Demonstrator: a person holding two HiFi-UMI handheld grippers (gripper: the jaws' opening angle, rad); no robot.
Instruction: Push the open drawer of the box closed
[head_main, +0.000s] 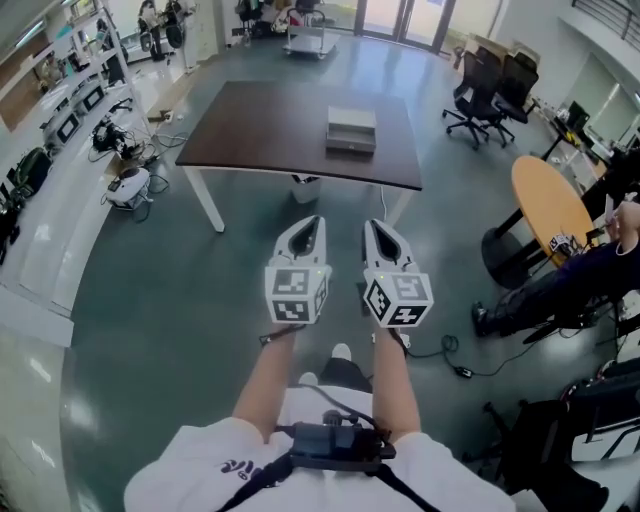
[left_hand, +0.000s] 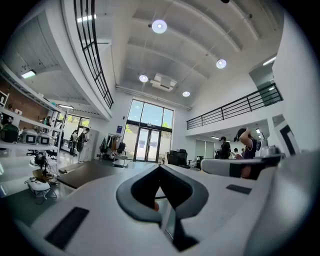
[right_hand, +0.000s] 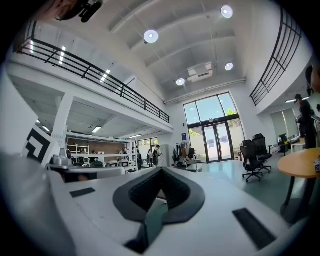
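Box (head_main: 351, 130) sits on the far right part of a dark bench (head_main: 255, 125), well apart from both grippers; from this distance its drawer cannot be made out. The person stands on the grey floor (head_main: 150, 300) near the bench's near edge, arms stretched forward. The left gripper (head_main: 317, 219) and the right gripper (head_main: 369, 223) are held side by side in the air, pointing toward the bench and touching nothing. In the left gripper view the left gripper (left_hand: 160, 169) has its jaws pressed together with nothing between them. The right gripper (right_hand: 161, 170) likewise has its jaws together and empty. Black office chairs (head_main: 485, 85) stand far right, and a round wooden table (head_main: 548, 203) stands to the right.
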